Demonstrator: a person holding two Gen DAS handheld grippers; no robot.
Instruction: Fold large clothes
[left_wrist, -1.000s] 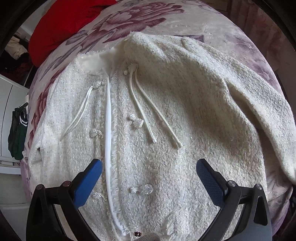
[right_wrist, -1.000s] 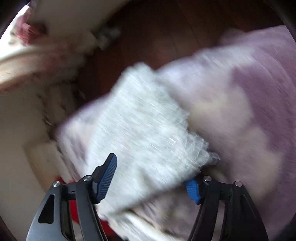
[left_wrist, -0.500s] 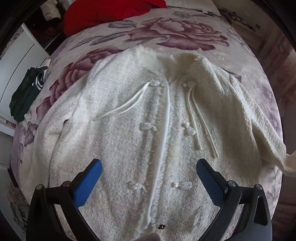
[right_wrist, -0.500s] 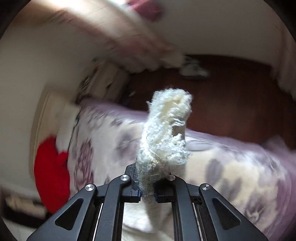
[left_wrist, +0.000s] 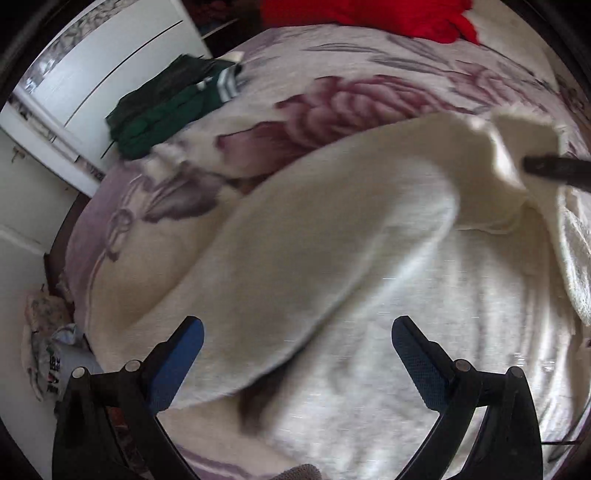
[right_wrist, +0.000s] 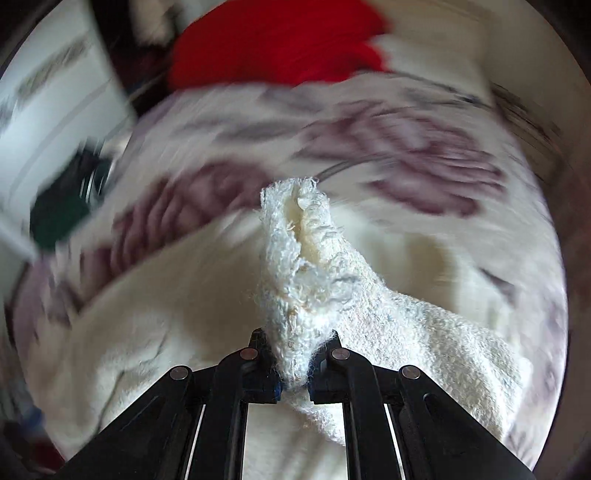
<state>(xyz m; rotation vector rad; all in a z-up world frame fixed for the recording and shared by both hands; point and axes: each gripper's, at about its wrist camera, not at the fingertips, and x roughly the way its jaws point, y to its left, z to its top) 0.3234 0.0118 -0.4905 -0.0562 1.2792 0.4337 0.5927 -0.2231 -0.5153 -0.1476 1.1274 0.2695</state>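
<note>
On the bed, a cream jacket lies across the floral blanket, with one sleeve draped diagonally over its body. Right gripper: fingers pressed together, pinching the sleeve cuff, which stands up out of the jaws; the background in this view is blurred. Left gripper: fingers spread wide, holding nothing, positioned above the jacket's lower part. A green garment lies at the blanket's far left edge; a red one lies at the far end.
</note>
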